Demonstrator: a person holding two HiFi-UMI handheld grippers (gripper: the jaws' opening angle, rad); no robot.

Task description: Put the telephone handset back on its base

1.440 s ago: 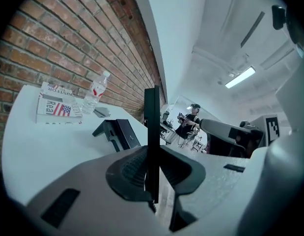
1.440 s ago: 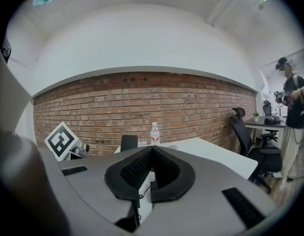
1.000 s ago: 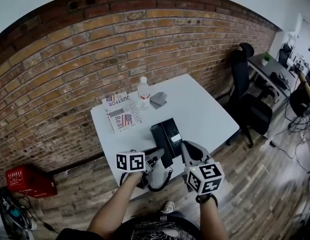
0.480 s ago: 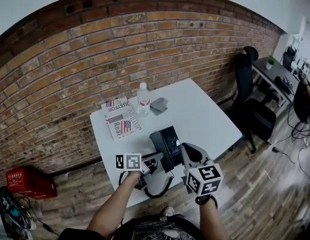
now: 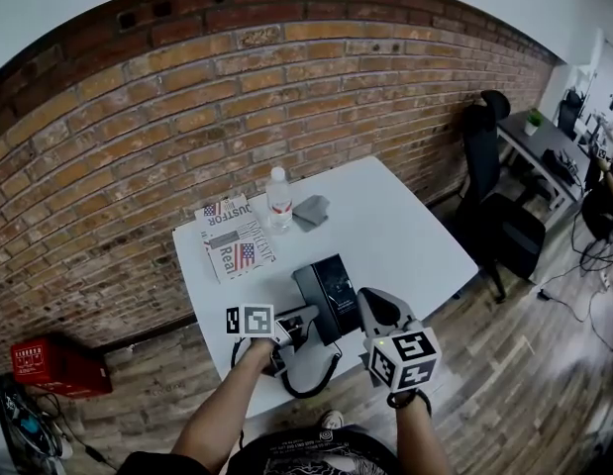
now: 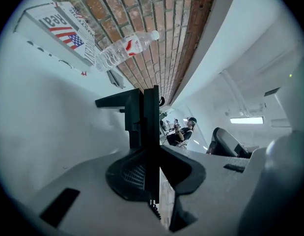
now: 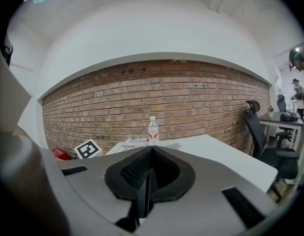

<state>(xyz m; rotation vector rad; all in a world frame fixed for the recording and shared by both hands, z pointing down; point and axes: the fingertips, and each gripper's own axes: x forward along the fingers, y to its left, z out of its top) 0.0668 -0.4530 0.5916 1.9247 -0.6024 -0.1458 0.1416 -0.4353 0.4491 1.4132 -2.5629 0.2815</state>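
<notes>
The black telephone base (image 5: 328,293) lies on the white table (image 5: 405,226) near its front edge. A dark handset (image 5: 282,356) with a coiled cord (image 5: 311,384) lies at the front edge, left of the base, partly hidden under my left gripper. My left gripper (image 5: 308,315) is shut just above it, tips against the base's left side. In the left gripper view the closed jaws (image 6: 152,149) point at the base (image 6: 127,114) and show nothing between them. My right gripper (image 5: 368,300) hovers shut and empty at the base's right (image 7: 151,149).
At the back left of the table stand a water bottle (image 5: 277,196), a folded newspaper (image 5: 237,245) and a grey cloth (image 5: 311,211). The brick wall runs behind. A black office chair (image 5: 494,206) is on the right and a red box (image 5: 49,364) lies on the floor at the left.
The head camera has shifted slightly. Both grippers stay shut beside the telephone base, with the left one a little lower over the handset.
</notes>
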